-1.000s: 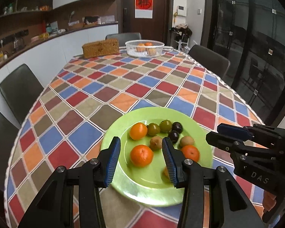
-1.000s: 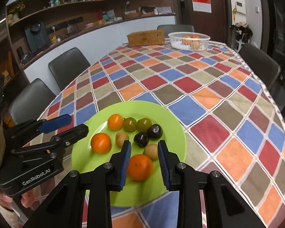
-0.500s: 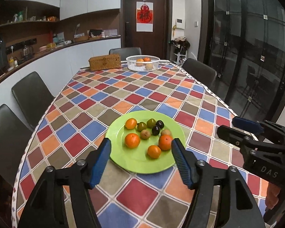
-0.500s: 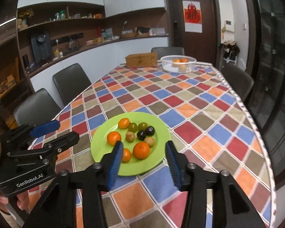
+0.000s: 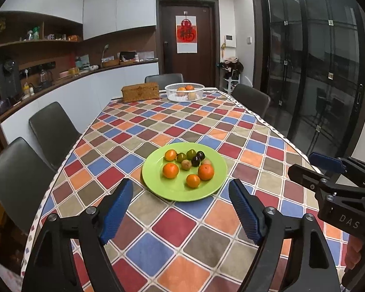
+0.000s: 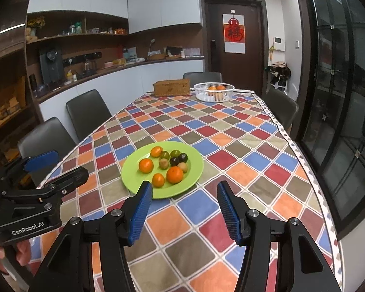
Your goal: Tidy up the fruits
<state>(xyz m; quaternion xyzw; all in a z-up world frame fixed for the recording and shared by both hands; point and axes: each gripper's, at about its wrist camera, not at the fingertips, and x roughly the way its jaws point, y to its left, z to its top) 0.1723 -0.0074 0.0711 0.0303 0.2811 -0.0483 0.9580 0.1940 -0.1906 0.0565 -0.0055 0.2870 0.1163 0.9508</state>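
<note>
Now I have both tongs held over the bench (image 5: 143,250) short of the green plate (image 5: 177,192) of fruit, their jaws opening with nothing between them: left tongs (image 5: 180,209) and right tongs (image 6: 183,210). From the left wrist I see the right tongs side-on at the edge of the frame with fingers beneath them, while the right wrist shows the left tongs (image 6: 53,168) likewise. At the far end stands a white basket (image 6: 213,95) holding oranges, beside a wicker box (image 6: 171,87).

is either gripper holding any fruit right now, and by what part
Nothing is held. The left gripper and right gripper are both empty, jaws opening, short of the round green plate where the oranges and small fruits lie.
</note>
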